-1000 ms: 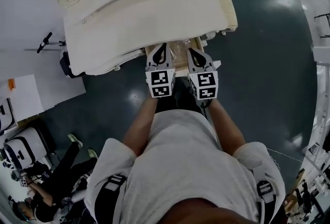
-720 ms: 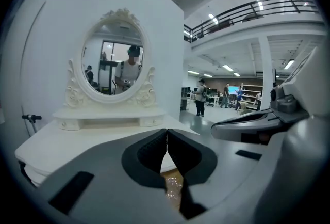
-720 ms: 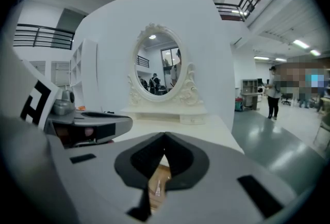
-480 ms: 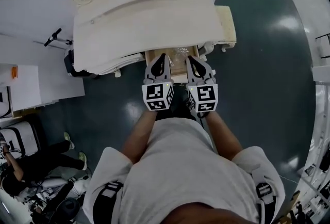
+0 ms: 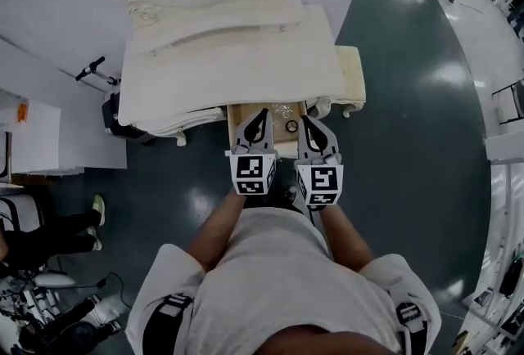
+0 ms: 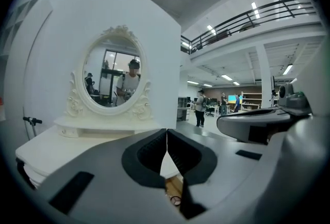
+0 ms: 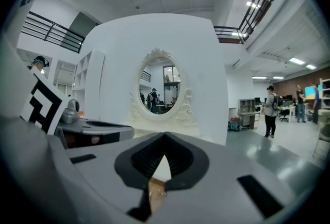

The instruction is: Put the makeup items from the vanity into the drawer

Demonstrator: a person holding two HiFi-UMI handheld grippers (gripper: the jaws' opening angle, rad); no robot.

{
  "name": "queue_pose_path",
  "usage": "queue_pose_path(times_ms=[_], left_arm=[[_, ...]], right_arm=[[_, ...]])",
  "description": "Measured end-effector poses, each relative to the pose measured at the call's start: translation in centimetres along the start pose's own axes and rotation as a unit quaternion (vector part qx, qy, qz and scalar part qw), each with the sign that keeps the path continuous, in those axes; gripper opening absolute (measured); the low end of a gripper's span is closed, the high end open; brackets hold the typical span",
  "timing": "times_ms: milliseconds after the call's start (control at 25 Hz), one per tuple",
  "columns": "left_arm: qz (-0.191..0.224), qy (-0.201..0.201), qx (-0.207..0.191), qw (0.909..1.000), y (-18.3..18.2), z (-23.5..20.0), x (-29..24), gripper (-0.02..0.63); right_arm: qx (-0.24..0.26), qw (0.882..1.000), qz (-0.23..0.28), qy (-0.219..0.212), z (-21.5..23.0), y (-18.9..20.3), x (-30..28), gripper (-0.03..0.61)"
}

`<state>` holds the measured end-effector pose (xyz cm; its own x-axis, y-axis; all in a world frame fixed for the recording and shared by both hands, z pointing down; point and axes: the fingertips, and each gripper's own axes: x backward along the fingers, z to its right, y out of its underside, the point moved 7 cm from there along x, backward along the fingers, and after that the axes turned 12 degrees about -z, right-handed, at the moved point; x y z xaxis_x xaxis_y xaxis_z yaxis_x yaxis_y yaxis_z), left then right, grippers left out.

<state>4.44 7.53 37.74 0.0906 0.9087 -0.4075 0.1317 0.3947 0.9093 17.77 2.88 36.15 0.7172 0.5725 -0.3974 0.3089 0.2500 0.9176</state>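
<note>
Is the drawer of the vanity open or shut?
Open: the drawer sticks out from the vanity, its wooden inside and small items showing.

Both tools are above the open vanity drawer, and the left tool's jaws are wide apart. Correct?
Not the jaws: the left gripper view shows the left tool shut and empty. It and the right tool are above the open vanity drawer.
</note>
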Motion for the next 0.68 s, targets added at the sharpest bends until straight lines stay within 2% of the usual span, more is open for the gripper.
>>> queue_pose_path(times_ms=[120, 280, 680], left_arm=[[-0.002, 0.003, -0.001, 1.0, 0.5, 0.3, 0.2, 0.009], [-0.003, 0.01, 0.019, 0.9998, 0.3, 0.2, 0.6, 0.009], [-0.013, 0.008, 0.015, 0.9998, 0.8, -0.1, 1.7, 0.009]], right_arm=[[-0.007, 1.0, -0.003, 0.0, -0.1, 0.8, 0.2, 0.014], [-0.015, 1.0, -0.003, 0.001, -0.6, 1.3, 0.4, 0.014], [-0.021, 1.0, -0.004, -0.005, -1.5, 1.5, 0.8, 0.014]])
